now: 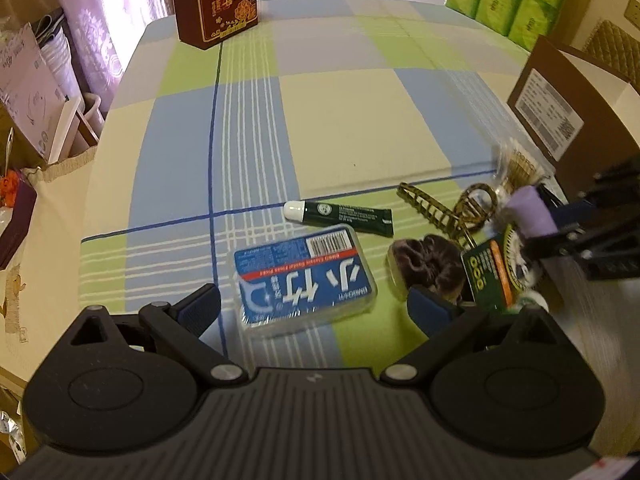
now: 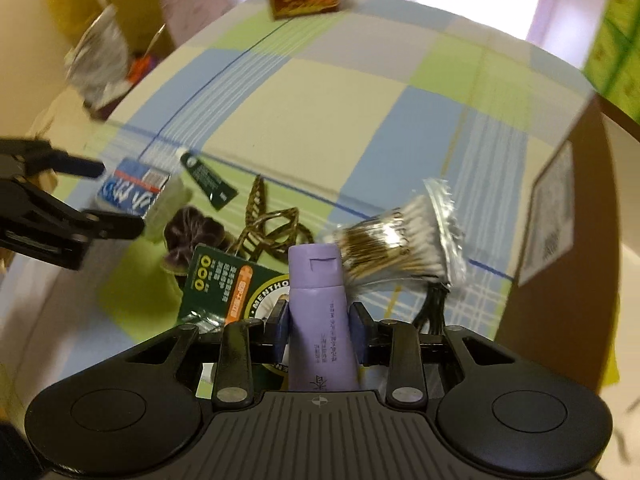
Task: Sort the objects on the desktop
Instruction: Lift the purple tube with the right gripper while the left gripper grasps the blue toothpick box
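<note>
Bench point(image 1: 360, 120) draped in a smooth checked cloth of blue, green, cream and grey squares. Floss box point(image 1: 306, 280): flat, rounded, clear plastic with a blue and white label, lying flat. Ointment tube point(image 1: 338, 218): slim, dark green, white cap, lying just beyond the box. Hair clip point(image 1: 440, 208): gold-coloured openwork claw with teeth, beside the tube. Scrunchie point(image 1: 428, 266): dark, velvety, gathered in folds, near the box. Green packet point(image 2: 224, 280): glossy printed card, partly under the lotion tube. Lotion tube point(image 2: 320, 308): matt lilac plastic with a flip cap, lifted among the clutter at the cloth's right side. Cotton swabs point(image 2: 392, 248): bundle in crinkled clear wrap, touching the lilac cap. Brown carton point(image 1: 576, 112) with a white shipping label stands at the right edge; a dark red box point(image 1: 216, 0) with gold lettering stands at the far end. Left tool point(image 1: 316, 312): jaws spread wide, holding nothing, poised on either side of the floss box. Right tool point(image 2: 320, 332): jaws drawn in narrow, pads pressing both sides of the lotion tube.
</note>
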{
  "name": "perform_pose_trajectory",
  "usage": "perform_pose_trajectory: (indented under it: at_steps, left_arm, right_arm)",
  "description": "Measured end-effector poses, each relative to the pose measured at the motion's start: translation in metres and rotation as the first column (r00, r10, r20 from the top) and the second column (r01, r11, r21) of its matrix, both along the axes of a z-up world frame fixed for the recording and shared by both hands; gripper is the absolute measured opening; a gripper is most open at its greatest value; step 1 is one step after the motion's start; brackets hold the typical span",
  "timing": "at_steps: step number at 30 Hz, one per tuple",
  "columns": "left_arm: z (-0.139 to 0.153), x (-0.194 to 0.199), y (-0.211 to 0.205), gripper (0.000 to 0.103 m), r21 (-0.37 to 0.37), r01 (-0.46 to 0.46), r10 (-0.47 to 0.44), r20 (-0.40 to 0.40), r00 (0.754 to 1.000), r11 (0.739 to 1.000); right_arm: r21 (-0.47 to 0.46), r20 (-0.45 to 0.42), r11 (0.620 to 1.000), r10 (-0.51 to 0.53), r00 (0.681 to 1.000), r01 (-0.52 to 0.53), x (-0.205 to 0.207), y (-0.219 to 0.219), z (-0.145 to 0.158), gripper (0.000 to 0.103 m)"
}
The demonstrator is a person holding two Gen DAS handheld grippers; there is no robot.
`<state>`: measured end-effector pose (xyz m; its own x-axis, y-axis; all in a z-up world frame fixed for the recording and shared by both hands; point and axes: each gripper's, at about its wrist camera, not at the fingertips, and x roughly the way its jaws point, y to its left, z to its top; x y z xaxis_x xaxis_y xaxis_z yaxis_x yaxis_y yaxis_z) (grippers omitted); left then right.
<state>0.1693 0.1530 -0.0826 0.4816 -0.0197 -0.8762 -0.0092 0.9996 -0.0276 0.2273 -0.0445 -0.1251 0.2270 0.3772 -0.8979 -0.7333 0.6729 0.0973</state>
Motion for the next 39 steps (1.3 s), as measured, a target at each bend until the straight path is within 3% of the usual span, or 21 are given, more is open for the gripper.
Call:
perform_pose_trajectory:
  at_steps: [11,22,30,39]
  left_arm:
    - [-0.025,0.028,-0.001,0.087,0.065,0.022,-0.020,-0.026,0.999,0.998]
    - [-0.022,-0.012,-0.009,0.086,0.119,0.112,-0.112,-0.006,0.994,0.987]
    - [0.003,-0.050,-0.019,0.086,0.144,0.134,-0.140,0.032,0.990,0.980]
    - [0.041,-0.066,-0.056,0.086,0.156,0.176,-0.192,0.089,0.977,0.972]
  right_arm:
    - [0.120,0.005,0.981,-0.151,0.989,0.149,-0.011,-0.027,0.027,0.029]
    - [0.178,-0.008,0.963,-0.206,0.979,0.204,-0.035,-0.054,0.041,0.029]
    - [0.193,-0.018,0.959,-0.207,0.978,0.207,-0.054,-0.071,0.046,0.029]
    - [0.215,-0.013,0.954,-0.212,0.977,0.210,-0.069,-0.097,0.052,0.030]
